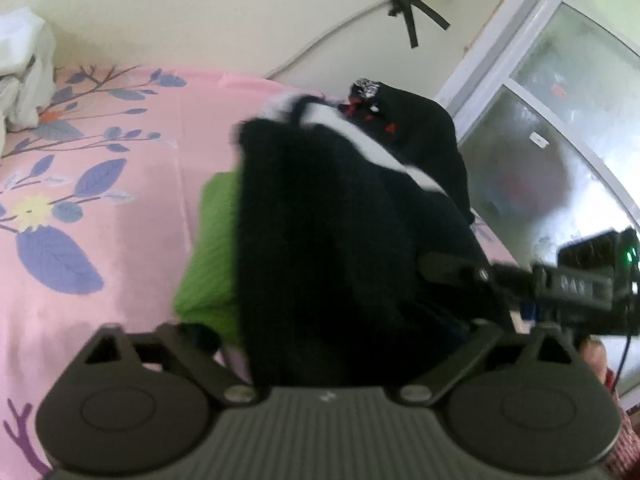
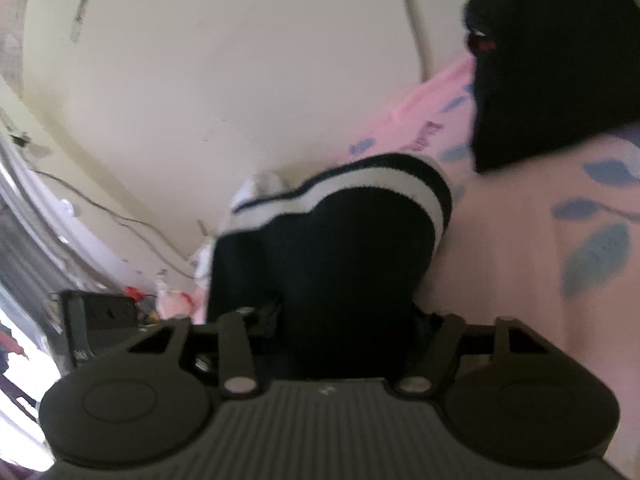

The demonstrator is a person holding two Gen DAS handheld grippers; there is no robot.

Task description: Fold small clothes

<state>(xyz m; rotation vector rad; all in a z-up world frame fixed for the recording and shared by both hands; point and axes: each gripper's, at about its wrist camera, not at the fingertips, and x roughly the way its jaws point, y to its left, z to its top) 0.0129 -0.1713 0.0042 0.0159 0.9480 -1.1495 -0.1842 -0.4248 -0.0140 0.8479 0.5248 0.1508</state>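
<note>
A black knit garment with white stripes [image 1: 332, 232] hangs lifted above the pink bedsheet [image 1: 120, 184]. My left gripper [image 1: 332, 340] is shut on its near edge; the cloth hides the fingertips. My right gripper [image 2: 340, 320] is shut on the same garment [image 2: 332, 248], whose striped band folds over at the top. The right gripper also shows in the left wrist view [image 1: 560, 288], at the garment's right side. A green cloth [image 1: 212, 252] lies on the bed under the garment's left side. Another black garment with red marks [image 1: 416, 132] lies behind; in the right wrist view [image 2: 552, 64] it fills the upper right.
The bed has a pink sheet with blue leaves [image 2: 540, 260]. A cream wall [image 1: 200, 20] with a cable stands behind it. A white-framed window [image 1: 560, 128] is at the right. White bedding [image 1: 24, 68] sits at the far left corner.
</note>
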